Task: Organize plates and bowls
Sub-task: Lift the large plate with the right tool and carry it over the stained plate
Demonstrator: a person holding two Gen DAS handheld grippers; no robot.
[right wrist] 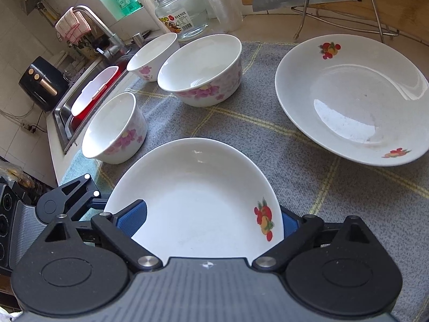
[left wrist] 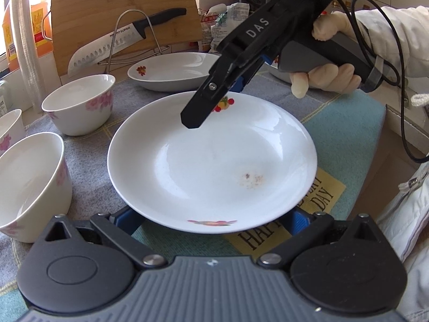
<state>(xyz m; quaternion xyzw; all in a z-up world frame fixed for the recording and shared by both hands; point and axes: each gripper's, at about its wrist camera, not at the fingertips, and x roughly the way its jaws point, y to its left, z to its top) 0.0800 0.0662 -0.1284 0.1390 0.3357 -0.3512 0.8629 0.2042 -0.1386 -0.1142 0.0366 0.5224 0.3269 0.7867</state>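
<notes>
Plates and bowls sit on a grey woven cloth (right wrist: 295, 145) with pale yellow lines, spread over the surface. The left wrist view shows a glossy white plate (left wrist: 211, 161) with fruit decals lying between the spread blue-padded fingers of the left gripper (left wrist: 211, 218) — whether the pads touch its rim I cannot tell. Only this view shows the right gripper (left wrist: 191, 120) from outside: black, its fingers reaching over the plate's far rim beside a decal, apparently pressed on it. The right wrist view gives that gripper's own side — blue pads on either side of the rim — and a second plate (right wrist: 351, 99) lying apart to the right. It alone shows all three rounded porcelain bowls (right wrist: 201, 69) with pink flowers, plus a glass jar (right wrist: 185, 13) and sink (right wrist: 64, 112).
</notes>
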